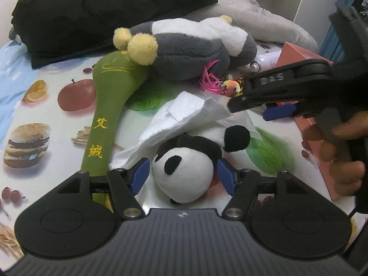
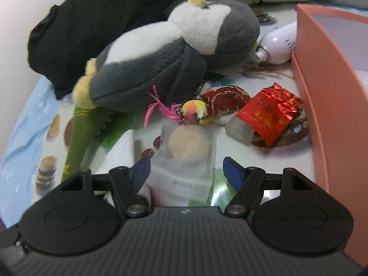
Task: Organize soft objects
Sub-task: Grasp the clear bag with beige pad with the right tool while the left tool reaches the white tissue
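A panda plush lies between the spread fingers of my left gripper, which is open around its head; I cannot tell whether the pads touch it. A white tissue lies over the panda's far side. A grey and white penguin plush lies further back. A green plush mallet lies to its left. My right gripper is open over a clear snack packet; in the left wrist view it hangs over the tissue's right edge.
An orange-pink box stands on the right. Red foil wrappers, a pink feathered toy and a white spray bottle lie beside it. Black clothing and a grey pillow are at the back.
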### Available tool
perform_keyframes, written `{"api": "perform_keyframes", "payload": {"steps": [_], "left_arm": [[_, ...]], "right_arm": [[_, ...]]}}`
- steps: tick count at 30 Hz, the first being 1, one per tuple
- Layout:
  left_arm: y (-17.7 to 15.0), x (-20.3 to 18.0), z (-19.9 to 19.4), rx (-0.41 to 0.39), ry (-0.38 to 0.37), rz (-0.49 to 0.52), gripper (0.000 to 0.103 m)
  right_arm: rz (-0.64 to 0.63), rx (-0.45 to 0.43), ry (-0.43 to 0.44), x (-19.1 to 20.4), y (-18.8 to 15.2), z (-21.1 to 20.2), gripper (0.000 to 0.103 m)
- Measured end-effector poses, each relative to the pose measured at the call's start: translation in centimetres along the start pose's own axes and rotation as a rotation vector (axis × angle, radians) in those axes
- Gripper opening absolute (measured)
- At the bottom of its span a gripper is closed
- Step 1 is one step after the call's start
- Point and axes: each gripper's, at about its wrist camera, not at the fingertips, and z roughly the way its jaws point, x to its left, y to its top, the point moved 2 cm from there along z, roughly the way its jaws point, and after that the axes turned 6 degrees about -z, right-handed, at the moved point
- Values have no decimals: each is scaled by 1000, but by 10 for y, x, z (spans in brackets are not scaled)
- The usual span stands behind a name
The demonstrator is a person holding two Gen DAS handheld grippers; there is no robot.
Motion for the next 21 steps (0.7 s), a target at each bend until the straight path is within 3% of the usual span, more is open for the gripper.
{"api": "perform_keyframes", "payload": {"steps": [9,11,15,17,21], "left_arm": [[2,2,11,11,-20,-28,70],[2,6,11,15,-29,-68,69],[4,9,5,9,-19,-119,64],[3,10,2,10,-7,-142,63],[0,8,-9,17,-6,-170,63]], "right_arm": [[-83,9,-37,4,-3,29,71],[-116,4,-25,8,-4,29,55],[-154,1,-29,10,-6,26,40],[-147,1,-21,8,-7,22,26],[-144,-3,-23,5,-11,5,15]]}}
